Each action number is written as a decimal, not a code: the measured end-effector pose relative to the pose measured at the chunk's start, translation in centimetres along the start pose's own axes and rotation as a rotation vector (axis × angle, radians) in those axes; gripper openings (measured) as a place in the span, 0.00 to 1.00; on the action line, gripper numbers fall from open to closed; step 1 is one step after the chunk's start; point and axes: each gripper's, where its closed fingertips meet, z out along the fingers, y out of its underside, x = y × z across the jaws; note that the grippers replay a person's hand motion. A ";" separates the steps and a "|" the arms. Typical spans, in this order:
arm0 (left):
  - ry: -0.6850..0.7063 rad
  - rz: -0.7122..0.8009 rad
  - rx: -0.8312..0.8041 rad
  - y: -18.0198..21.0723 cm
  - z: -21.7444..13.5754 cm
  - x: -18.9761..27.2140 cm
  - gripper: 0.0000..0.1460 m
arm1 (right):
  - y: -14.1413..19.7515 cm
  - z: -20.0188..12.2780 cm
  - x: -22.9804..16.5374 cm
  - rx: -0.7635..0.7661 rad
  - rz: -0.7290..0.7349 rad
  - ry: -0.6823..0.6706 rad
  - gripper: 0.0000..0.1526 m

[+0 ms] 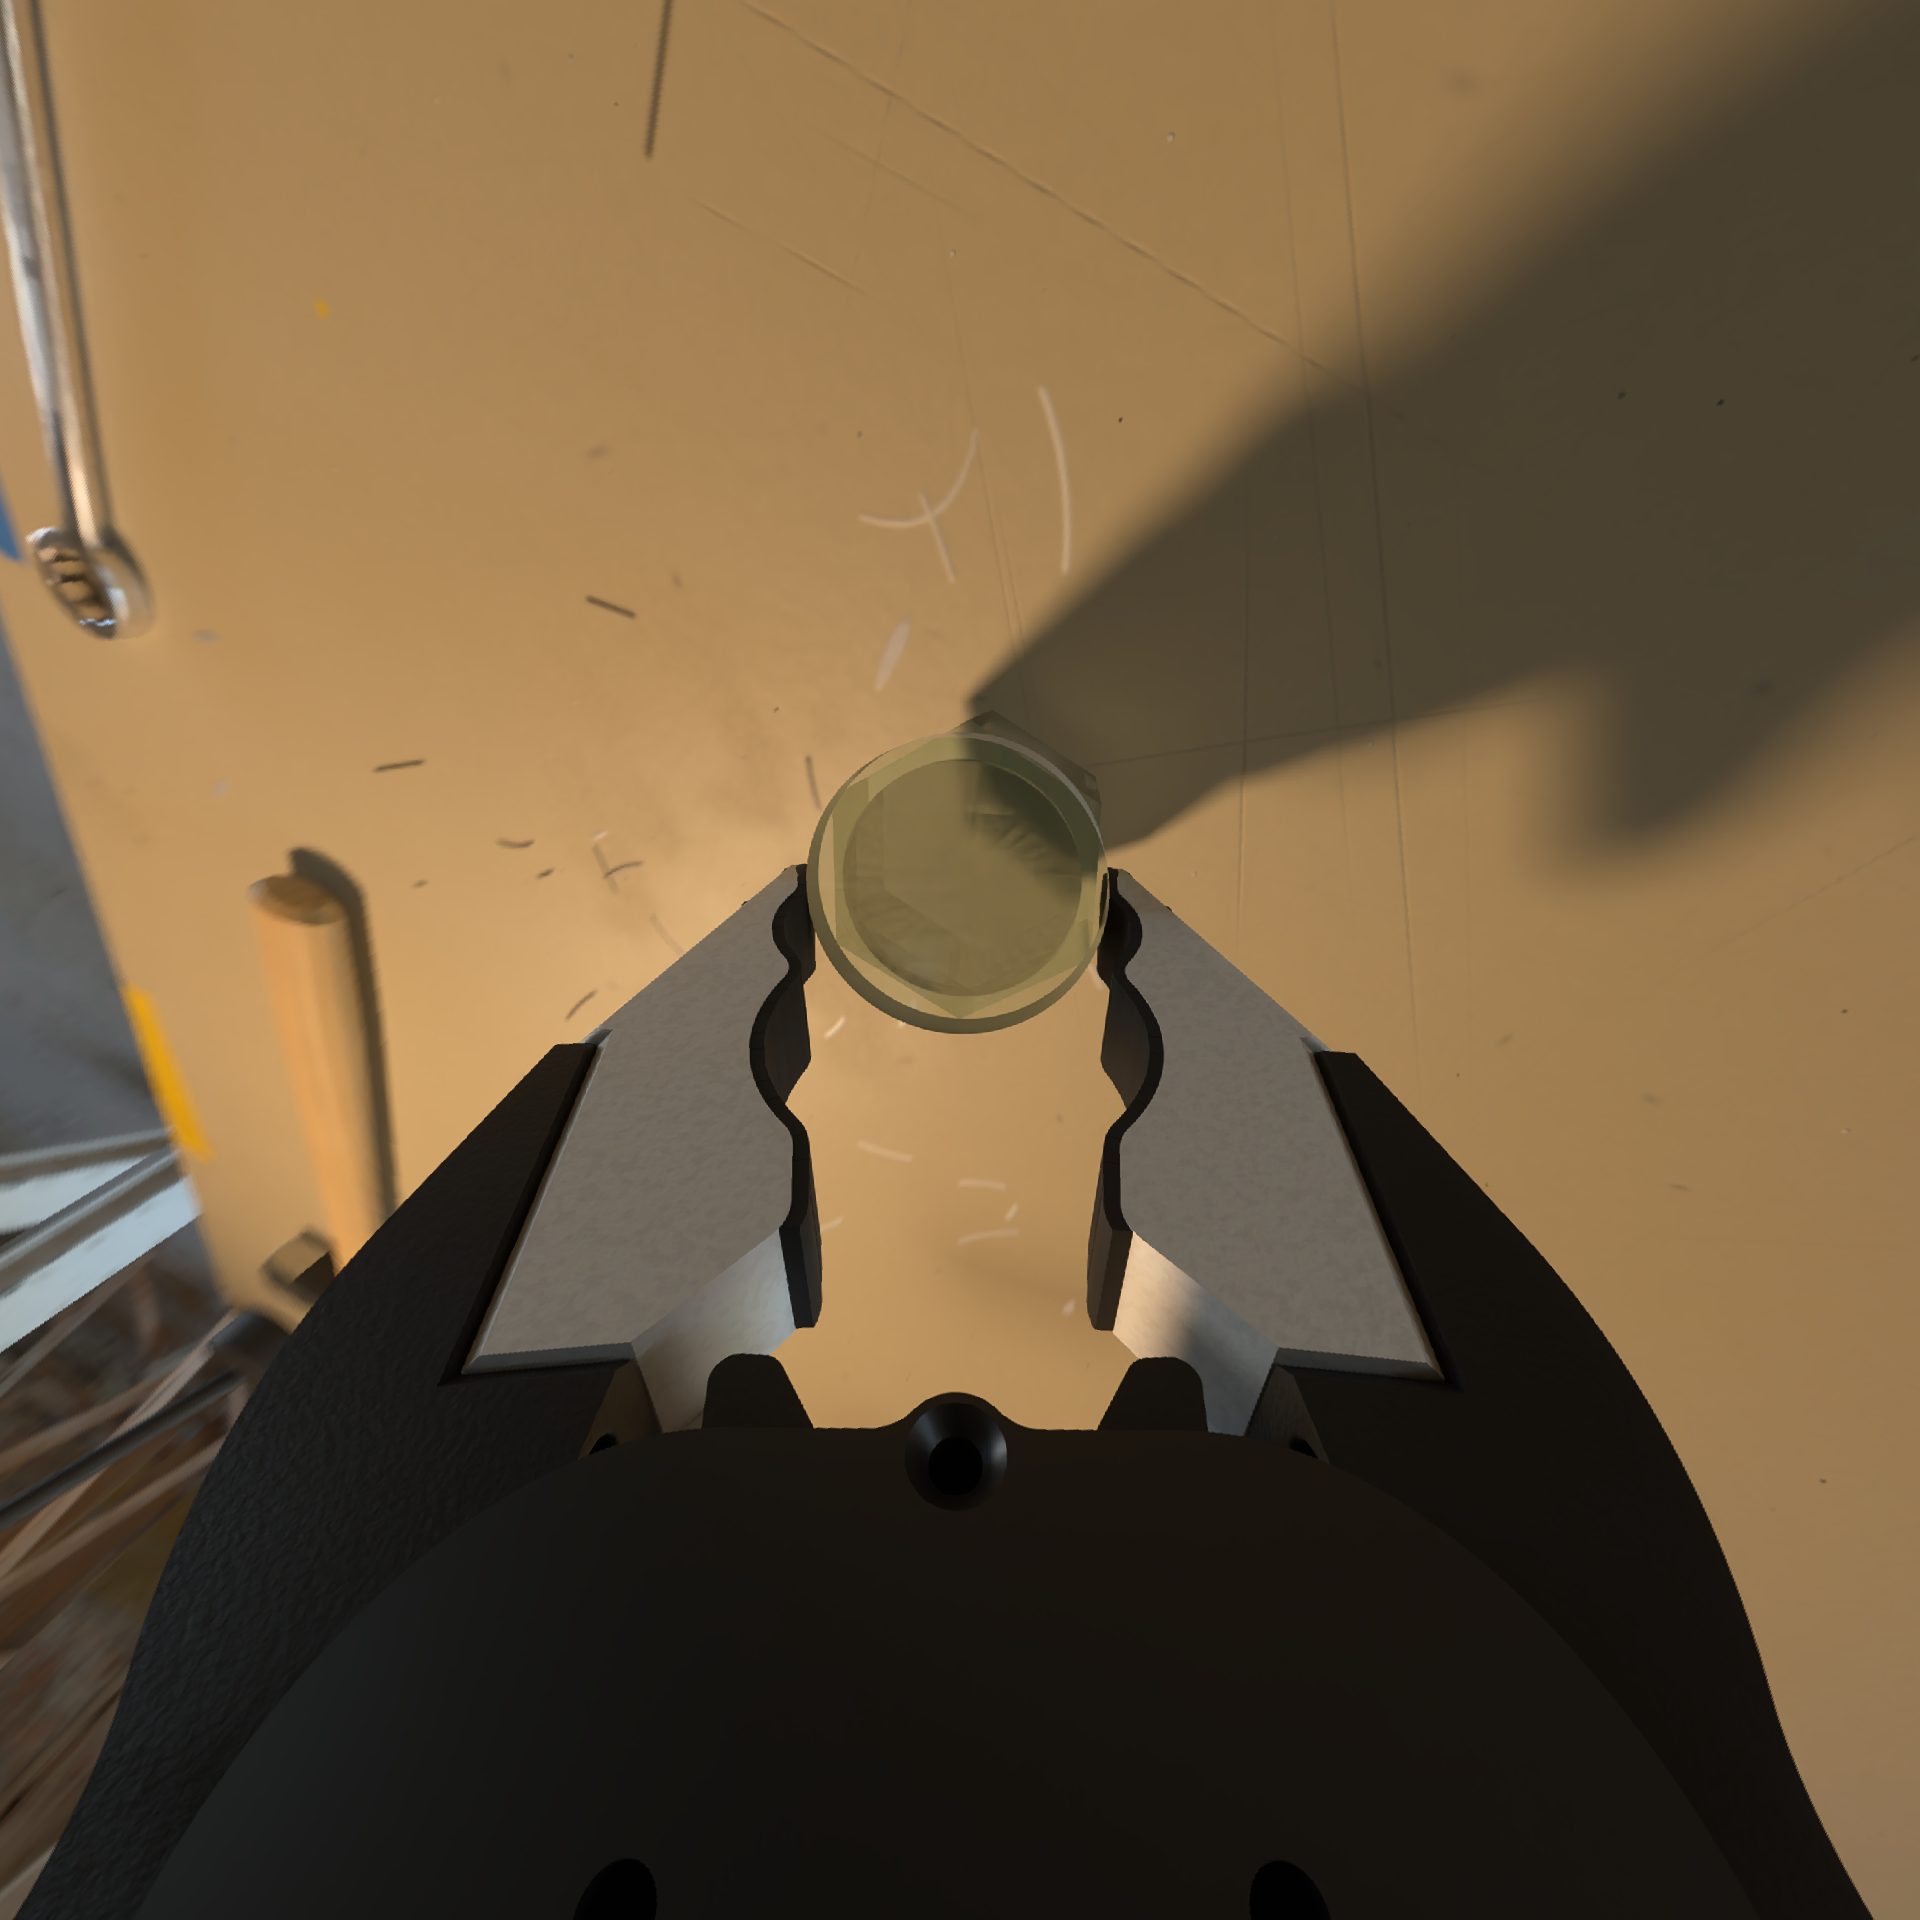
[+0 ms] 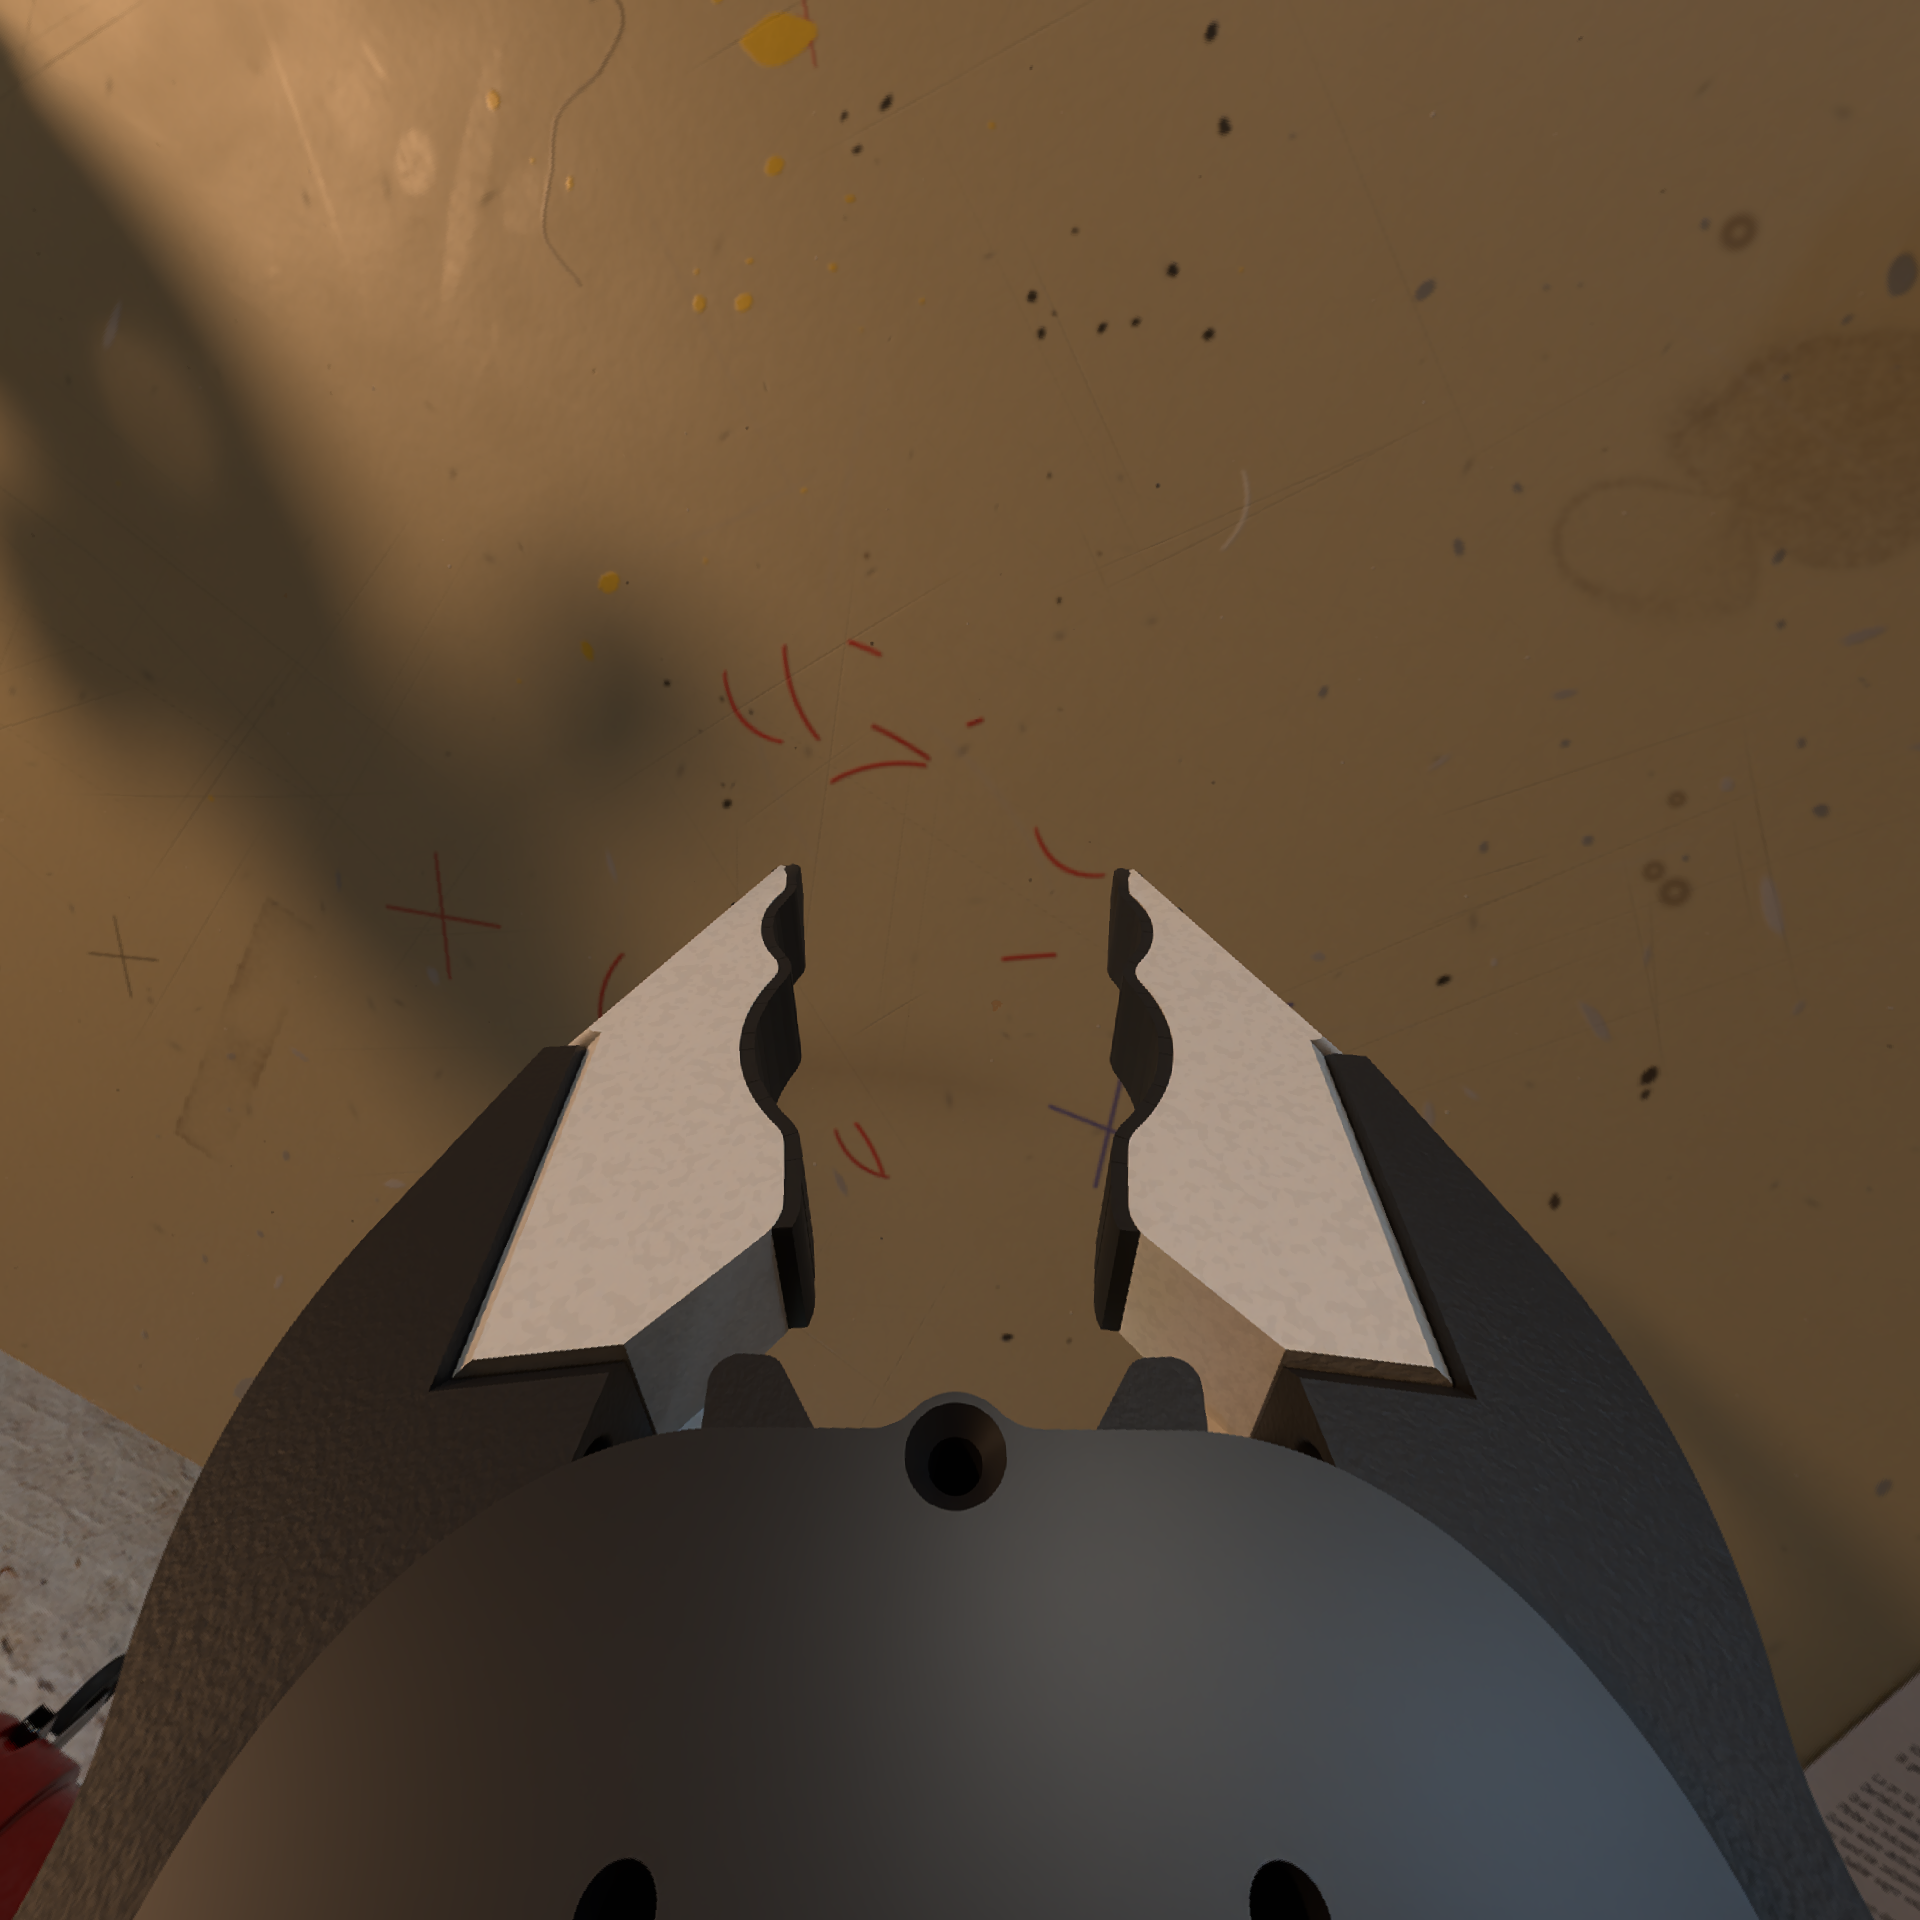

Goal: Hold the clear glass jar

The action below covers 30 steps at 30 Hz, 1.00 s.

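The clear glass jar (image 1: 956, 883) stands upright on the tan worktop (image 1: 520, 468) in the left wrist view, seen from above as a greenish round rim. My left gripper (image 1: 956, 883) points down over it, with one fingertip at each side of the jar. Its jaws stand as wide apart as the right gripper's. I cannot tell whether the pads touch the glass. My right gripper (image 2: 956, 883) is open and empty above a bare, paint-speckled part of the worktop (image 2: 1351, 520). The jar does not show in the right wrist view.
A metal wrench (image 1: 62, 416) lies at the far left and a wooden handle (image 1: 322, 1039) at the left near the worktop's edge. A red object (image 2: 31, 1787) and a printed sheet (image 2: 1870, 1808) show at the bottom corners of the right wrist view.
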 end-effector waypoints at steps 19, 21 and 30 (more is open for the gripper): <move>-0.186 0.095 -0.176 -0.3 -4.0 0.8 0.38 | 0.5 1.9 -0.8 -0.074 -0.020 -0.024 0.39; -0.186 0.095 -0.181 -0.1 -4.1 0.9 0.38 | 0.6 1.9 -0.8 -0.078 -0.019 -0.019 0.39; -0.189 0.114 -0.201 0.0 -4.8 1.5 0.38 | 1.4 1.9 -0.5 -0.103 -0.013 -0.012 0.39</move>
